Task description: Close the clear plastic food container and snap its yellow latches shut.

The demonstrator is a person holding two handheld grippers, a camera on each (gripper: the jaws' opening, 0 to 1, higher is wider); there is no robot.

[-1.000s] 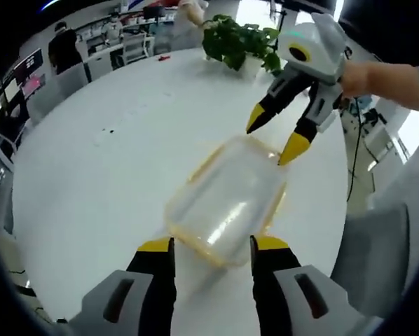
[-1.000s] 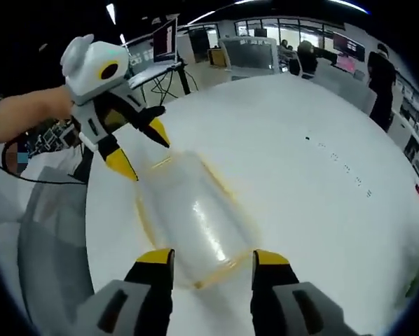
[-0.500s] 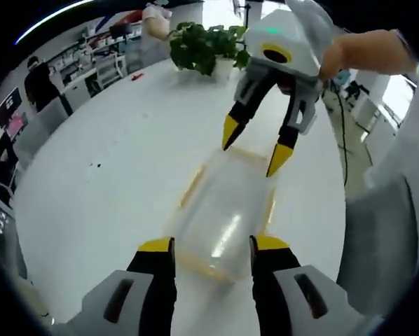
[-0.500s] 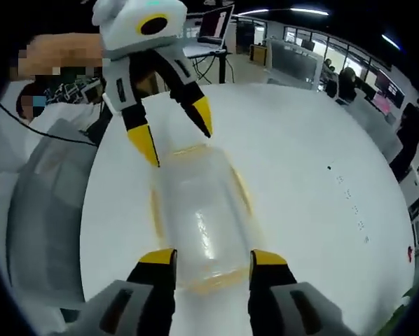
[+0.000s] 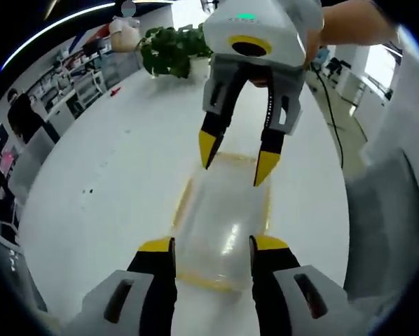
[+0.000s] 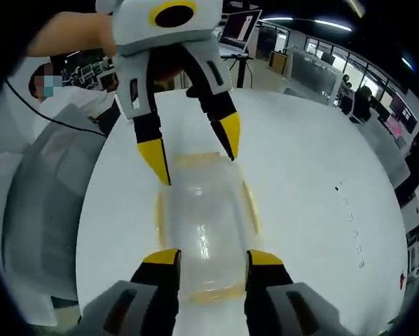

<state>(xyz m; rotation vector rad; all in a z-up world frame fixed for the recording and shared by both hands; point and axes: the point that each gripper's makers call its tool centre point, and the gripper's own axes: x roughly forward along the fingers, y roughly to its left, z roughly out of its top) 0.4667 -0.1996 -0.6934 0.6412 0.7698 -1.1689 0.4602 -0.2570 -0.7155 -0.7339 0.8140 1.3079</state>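
Left gripper [image 5: 208,245]: we see its jaws apart, straddling the near end of the clear plastic food container [image 5: 220,224].
Container: lies flat on the white table [image 5: 118,175], lid on, yellow latches [image 5: 183,198] along its edges, stretching between both grippers.
Right gripper [image 5: 237,157]: jaws apart, tips at the container's far end; contact unclear.
Potted plant [image 5: 171,50]: far beyond the jaws.
Right gripper view: own gripper [image 6: 205,257] spread around the container [image 6: 201,224], left gripper [image 6: 195,150] opposite.
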